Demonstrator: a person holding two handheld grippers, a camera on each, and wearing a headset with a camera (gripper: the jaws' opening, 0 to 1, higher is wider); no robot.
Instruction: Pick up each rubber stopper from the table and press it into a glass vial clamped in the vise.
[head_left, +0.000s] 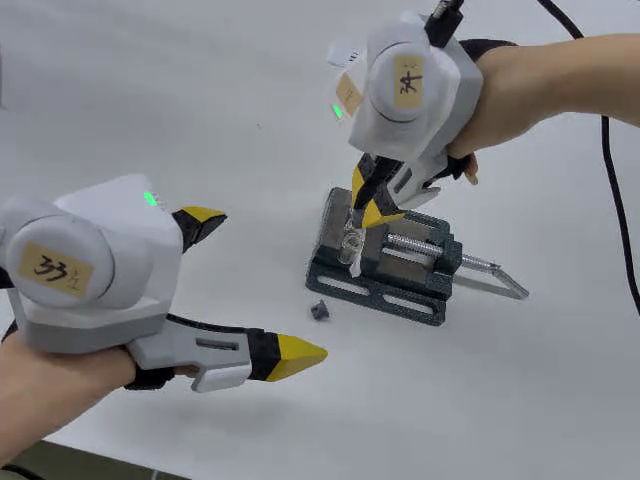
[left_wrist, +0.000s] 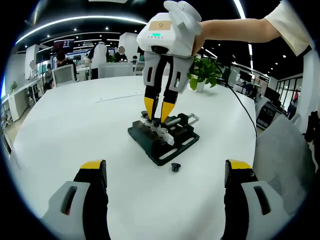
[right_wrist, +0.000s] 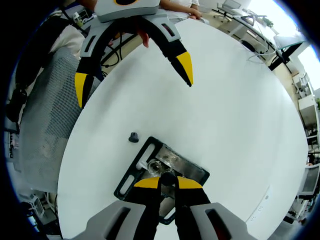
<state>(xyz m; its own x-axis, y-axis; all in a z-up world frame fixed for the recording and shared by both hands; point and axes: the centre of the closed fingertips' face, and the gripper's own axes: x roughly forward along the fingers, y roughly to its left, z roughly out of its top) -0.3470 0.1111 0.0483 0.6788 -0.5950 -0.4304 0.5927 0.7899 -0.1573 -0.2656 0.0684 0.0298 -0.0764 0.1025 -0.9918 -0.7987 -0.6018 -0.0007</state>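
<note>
Stopper (right_wrist: 167, 178) clamped in R tongs (left_wrist: 156, 118) over vial (right_wrist: 155, 166) in vise (head_left: 400, 285); L tongs (head_left: 258, 283) apart, 2nd stopper (head_left: 320, 310) beside vise.

We see a smooth, matt white table (head_left: 150, 100), a dark, matt metal vise (head_left: 372, 290) (its screw (head_left: 415, 243) bright steel), a clear glossy glass vial (head_left: 352, 246) and a dull grey rubber stopper (head_left: 320, 310).

You are looking at a dark grey vise (head_left: 400, 285) sitting flat, its screw handle pointing toward 4 o'clock. A clear glass vial (head_left: 352, 247) is standing clamped at the vise's 9 o'clock end, mouth up. One small dark rubber stopper (head_left: 320, 310) is lying loose at 8 o'clock from the vise, just beside its base. Your right gripper (right_wrist: 167, 182) is pinching a second stopper (right_wrist: 167, 176), dark and round, close over the vial.
</note>
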